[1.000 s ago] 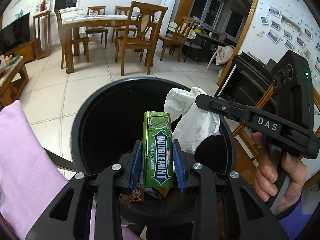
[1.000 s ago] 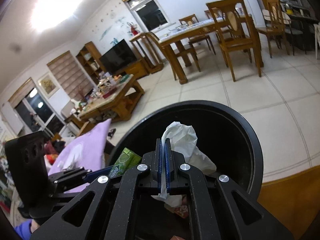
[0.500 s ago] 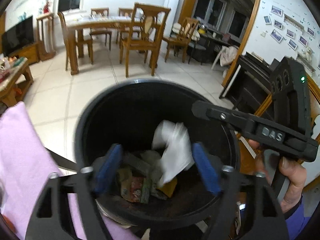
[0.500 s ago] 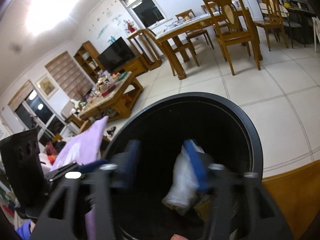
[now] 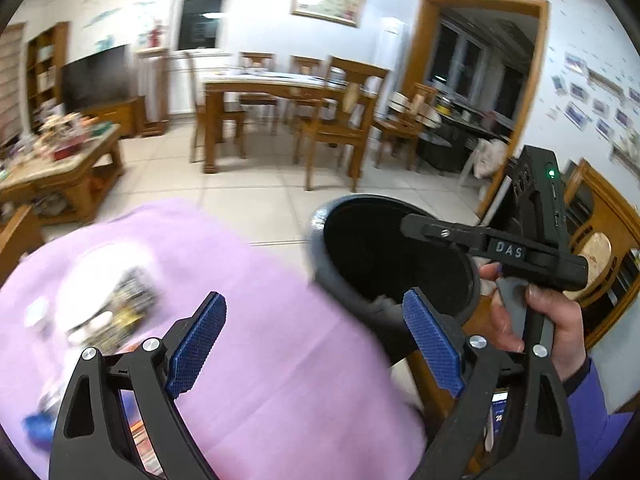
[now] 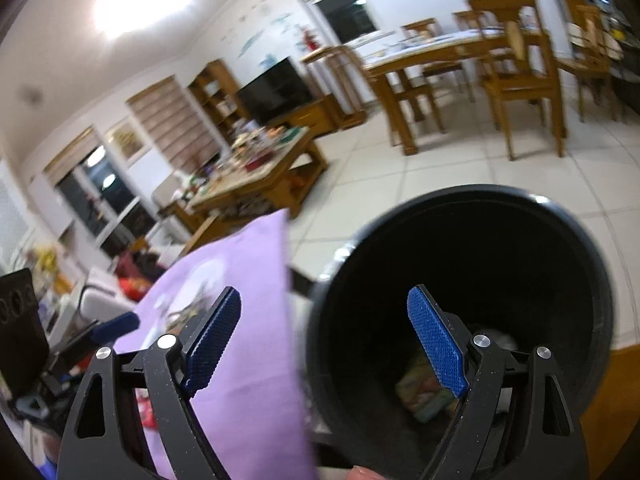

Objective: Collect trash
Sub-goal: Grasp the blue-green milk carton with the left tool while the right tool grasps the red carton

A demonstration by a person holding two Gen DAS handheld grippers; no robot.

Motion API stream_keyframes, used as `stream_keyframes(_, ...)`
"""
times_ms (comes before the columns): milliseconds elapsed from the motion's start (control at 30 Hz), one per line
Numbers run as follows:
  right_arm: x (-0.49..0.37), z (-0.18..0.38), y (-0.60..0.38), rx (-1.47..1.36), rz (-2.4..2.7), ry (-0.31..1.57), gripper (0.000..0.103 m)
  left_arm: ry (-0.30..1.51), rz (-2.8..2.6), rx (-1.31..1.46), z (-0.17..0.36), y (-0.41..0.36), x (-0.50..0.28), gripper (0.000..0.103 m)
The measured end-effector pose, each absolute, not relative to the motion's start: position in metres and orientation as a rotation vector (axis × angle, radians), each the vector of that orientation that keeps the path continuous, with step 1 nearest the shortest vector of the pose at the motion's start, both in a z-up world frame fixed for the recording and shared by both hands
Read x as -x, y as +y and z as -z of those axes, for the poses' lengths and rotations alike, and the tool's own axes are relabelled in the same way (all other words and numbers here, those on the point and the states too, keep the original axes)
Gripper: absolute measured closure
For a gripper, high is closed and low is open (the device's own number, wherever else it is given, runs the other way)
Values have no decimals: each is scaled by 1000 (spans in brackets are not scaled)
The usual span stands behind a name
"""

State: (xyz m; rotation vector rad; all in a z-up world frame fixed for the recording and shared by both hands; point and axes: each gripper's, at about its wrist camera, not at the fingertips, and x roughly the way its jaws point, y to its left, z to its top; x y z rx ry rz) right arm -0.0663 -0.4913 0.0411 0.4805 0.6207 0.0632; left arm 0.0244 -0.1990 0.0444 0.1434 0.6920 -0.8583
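Observation:
A black round trash bin (image 5: 384, 256) (image 6: 480, 280) stands beside a table covered with a lilac cloth (image 5: 256, 340) (image 6: 248, 320). Wrappers and a white tissue lie blurred at the bin's bottom (image 6: 432, 392). My left gripper (image 5: 316, 344) is open and empty over the cloth, left of the bin. My right gripper (image 6: 324, 336) is open and empty, straddling the bin's left rim; it shows in the left wrist view (image 5: 480, 240) above the bin. Blurred trash pieces (image 5: 116, 312) lie on the cloth at the left.
A cluttered wooden coffee table (image 5: 60, 168) (image 6: 256, 168) stands at the left. A dining table with chairs (image 5: 288, 96) (image 6: 460, 52) stands behind on the tiled floor. A wooden floor edge (image 6: 624, 400) lies right of the bin.
The left gripper opened and dropped the green gum pack into the bin; the right gripper opened and dropped the white tissue. Both have since swung left, towards the cloth.

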Motion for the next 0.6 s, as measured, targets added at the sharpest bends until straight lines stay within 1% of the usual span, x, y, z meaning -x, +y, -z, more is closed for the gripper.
stream_keyframes(133,45,-43,-419,-422,-168,677,19,702,712,-133,-43,-122,-24,14)
stream_keyframes(300,23,-34,-327,-331,-269,762,19,758,570,-98,-23,-39,-17,14)
stream_keyframes(400,16,-27,-282,-296,-300,799,19,786,549,-111,-11,-17,-5,14)
stream_keyframes(600,9,-19,-226,-200,-319,892,19,825,520,-210,26,5,14,14)
